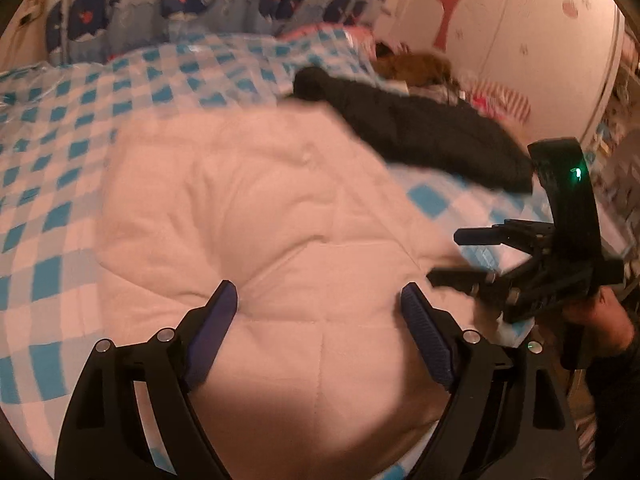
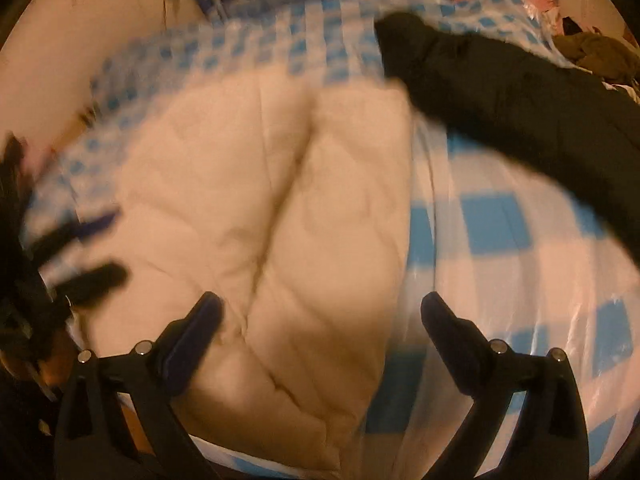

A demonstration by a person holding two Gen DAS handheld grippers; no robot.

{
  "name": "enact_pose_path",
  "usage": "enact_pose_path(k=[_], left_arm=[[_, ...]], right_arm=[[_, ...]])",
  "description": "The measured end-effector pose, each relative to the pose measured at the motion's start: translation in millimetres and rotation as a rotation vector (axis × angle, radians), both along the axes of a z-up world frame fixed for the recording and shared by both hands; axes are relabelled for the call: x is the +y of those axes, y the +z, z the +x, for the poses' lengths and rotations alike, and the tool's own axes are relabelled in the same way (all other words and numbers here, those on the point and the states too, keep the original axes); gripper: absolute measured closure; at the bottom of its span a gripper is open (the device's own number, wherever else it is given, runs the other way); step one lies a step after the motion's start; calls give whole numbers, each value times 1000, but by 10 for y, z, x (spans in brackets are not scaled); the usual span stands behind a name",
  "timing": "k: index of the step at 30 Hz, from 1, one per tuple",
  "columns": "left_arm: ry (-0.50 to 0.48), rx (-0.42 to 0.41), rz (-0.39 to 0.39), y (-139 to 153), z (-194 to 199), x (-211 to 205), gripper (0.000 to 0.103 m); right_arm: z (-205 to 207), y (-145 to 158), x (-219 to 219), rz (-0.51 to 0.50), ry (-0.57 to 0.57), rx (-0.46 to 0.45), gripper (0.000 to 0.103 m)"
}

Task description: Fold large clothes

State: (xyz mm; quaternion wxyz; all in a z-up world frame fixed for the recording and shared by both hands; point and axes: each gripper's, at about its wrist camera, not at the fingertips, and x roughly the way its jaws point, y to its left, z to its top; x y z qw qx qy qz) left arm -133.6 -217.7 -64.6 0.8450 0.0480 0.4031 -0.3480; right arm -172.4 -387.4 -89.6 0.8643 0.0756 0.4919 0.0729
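- I see the cream quilted garment point(image 1: 256, 216) lying folded and puffy on the bed point(image 1: 52, 184), which is covered in a blue-and-white checked sheet under clear plastic.
- My left gripper point(image 1: 318, 304) hangs just over the near part of that garment; its jaws stand wide, with only cream fabric showing below the gap and nothing pinched between the blue pads.
- My right gripper point(image 2: 320, 320) is also over the near edge of the cream quilted garment point(image 2: 280, 184), straddling its right-hand border where the checked sheet begins. Its jaws stand very wide and hold nothing.
- From the left wrist view I see the right gripper point(image 1: 452, 256) off to the right, held by a hand point(image 1: 600, 316) in a dark sleeve, its two fingers spread apart above the garment's right corner.
- A black jacket point(image 2: 520, 100) lies beyond and to the right of the cream one, its near end touching or overlapping the cream garment's far right corner.
- A whale-print bumper point(image 1: 180, 4) lines the far side of the bed.
- Both views are blurred.
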Motion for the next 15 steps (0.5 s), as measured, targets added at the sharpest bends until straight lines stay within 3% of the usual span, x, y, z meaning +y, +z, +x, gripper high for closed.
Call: enact_pose_path(k=[2,5,9,12,14,15], left_arm=[[-17,-29,76,-139,-14,-157,17],[-21,-19,107,-80,-7,-190,17],[-9,34,-3,250,-11,159,17],[124,33,-121,484,30,743,16],[239,92,-191,452,157,1140,14],[312,166,-228,340,284,1383,14]], right_arm=[[173,-199,-141,94,-3,107,7],[236,-105,-168,77,25,116,7],[183,193,-385,226,20,104,7],[200,366,-611,358,-36,62,7],[291,425,-719,410,-63,45,7],[333,415,-743,436,-73,45,7]])
